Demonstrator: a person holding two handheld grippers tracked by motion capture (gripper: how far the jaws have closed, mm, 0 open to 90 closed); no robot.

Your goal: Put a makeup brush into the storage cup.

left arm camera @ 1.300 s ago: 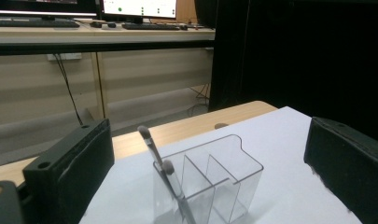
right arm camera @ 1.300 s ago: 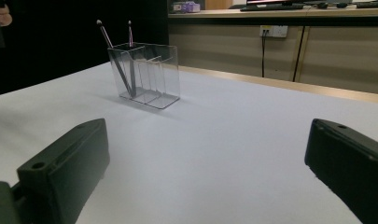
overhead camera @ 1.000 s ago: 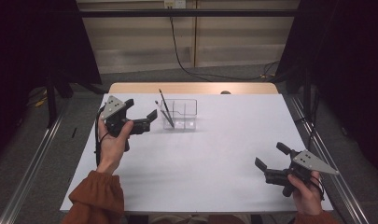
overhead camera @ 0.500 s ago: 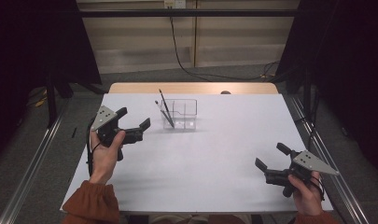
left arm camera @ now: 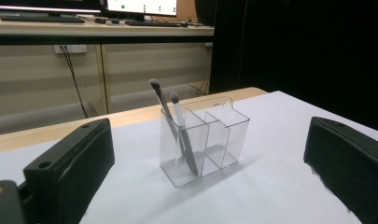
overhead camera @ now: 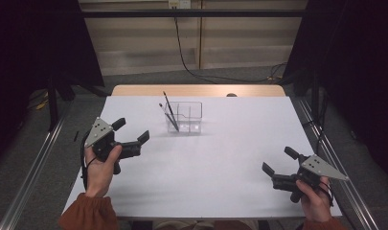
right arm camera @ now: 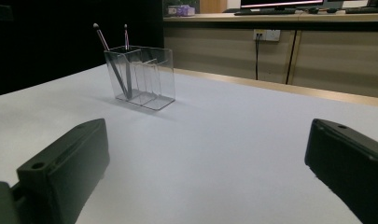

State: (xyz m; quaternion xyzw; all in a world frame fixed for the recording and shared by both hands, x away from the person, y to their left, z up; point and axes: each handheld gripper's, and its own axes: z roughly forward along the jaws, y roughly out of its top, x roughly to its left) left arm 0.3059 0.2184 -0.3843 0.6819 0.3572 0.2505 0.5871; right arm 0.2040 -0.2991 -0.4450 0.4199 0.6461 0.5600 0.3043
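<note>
1. Starting at the left: our left tool [overhead camera: 132,138] hangs just over the white worktop [overhead camera: 220,182], jaws spread wide with nothing between them. It's near the left edge, a little short of the organizer and pointed roughly toward it.

2. Middle-back of the worktop sits the clear plastic three-compartment organizer [overhead camera: 184,118]. Two slim dark-handled makeup brushes [overhead camera: 168,110] stand in its leftmost compartment, bristles up, leaning left against the wall. In the left gripper view the organizer [left arm camera: 203,140] is dead centre between the jaws, brushes [left arm camera: 177,130] in the end cell nearest us, the other two cells bare.

3. Far right: our right tool [overhead camera: 281,167] rests low near the front right corner, jaws gaping too, holding nothing, well apart from the organizer. The right gripper view has the organizer [right arm camera: 142,77] far off to the upper left.

4. Step-wise, we'd say both brushes are parked and we're between moves; no more brushes are anywhere on the worktop.

5. If the next move is lifting a brush out, the left tool is the obvious one: go in above the rim, pinch one handle without catching the other, pull along its lean so the light organizer doesn't tip.
</note>
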